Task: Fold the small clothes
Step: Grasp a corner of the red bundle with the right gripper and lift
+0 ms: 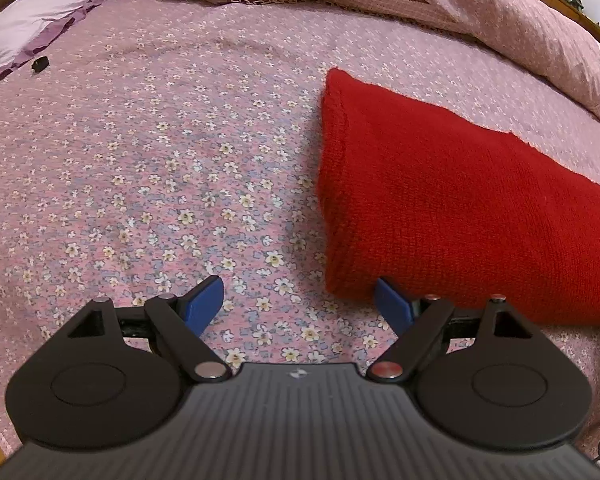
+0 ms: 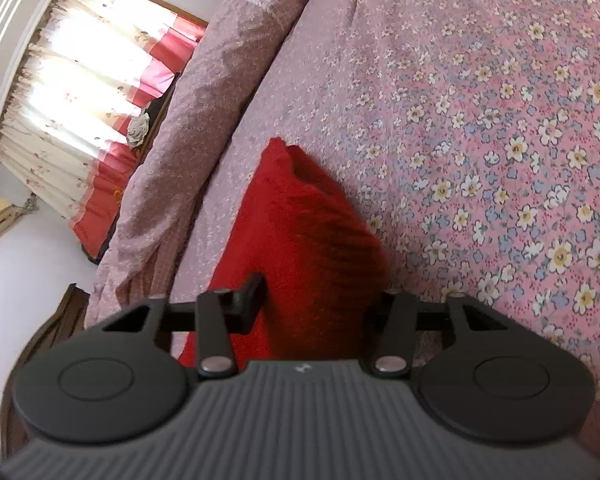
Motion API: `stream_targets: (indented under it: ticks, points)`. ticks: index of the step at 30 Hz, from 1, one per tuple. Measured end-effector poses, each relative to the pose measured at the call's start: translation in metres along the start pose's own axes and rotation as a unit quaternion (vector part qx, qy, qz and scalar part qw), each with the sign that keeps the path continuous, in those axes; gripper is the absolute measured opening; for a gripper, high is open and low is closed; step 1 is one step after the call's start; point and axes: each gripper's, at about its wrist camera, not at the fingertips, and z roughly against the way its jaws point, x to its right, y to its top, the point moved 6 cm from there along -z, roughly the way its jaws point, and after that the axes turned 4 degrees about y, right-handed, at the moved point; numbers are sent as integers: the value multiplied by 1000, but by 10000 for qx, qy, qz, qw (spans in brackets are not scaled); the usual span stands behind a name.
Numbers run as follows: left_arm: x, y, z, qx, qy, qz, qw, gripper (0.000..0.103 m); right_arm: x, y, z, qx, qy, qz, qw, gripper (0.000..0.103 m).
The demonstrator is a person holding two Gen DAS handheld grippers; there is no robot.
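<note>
No readable text, labels or numbers are found; only a small illegible emblem is seen on each gripper body, at 6 o'clock.

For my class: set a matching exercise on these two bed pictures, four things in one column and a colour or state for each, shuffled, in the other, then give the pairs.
Things:
1. knitted garment
2. bedsheet
3. left gripper
4. pillow

Descriptions:
A. pink with small flowers
B. plain red, lying folded
C. pale lilac, at the far corner of the bed
D. wide open, nothing between its blue fingers

Pairs: 1-B, 2-A, 3-D, 4-C
</note>
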Motion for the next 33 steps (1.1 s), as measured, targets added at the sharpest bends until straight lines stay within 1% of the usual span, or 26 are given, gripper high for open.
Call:
stream_targets:
  ticks: [2,5,11,16,25,29,33]
  points:
    - [-3,0,3,15,13,11,10000,86,-6,1,-4,-4,10,167,9999,35]
    - [-8,0,7,49,38,60,10000,86,-18,3,-6,-24,86,488,9988,28]
    - [-15,0,12,68,26,153,9999,86,-51,10,-5,15,276,1289,9913,25]
    - [-17,0,14,76,-4,172,9998,86,-79,8,-2,51,434,1860,9816,25]
    - [-21,1,15,90,9,243,9997,86,-136,-5,5,77,833,2920,9527,24]
    - [-26,1,17,100,21,312,9995,86,-166,-16,4,20,992,3384,9358,24]
    - [-33,2,17,118,59,370,9992,86,-195,-32,-3,-170,1186,3779,9180,24]
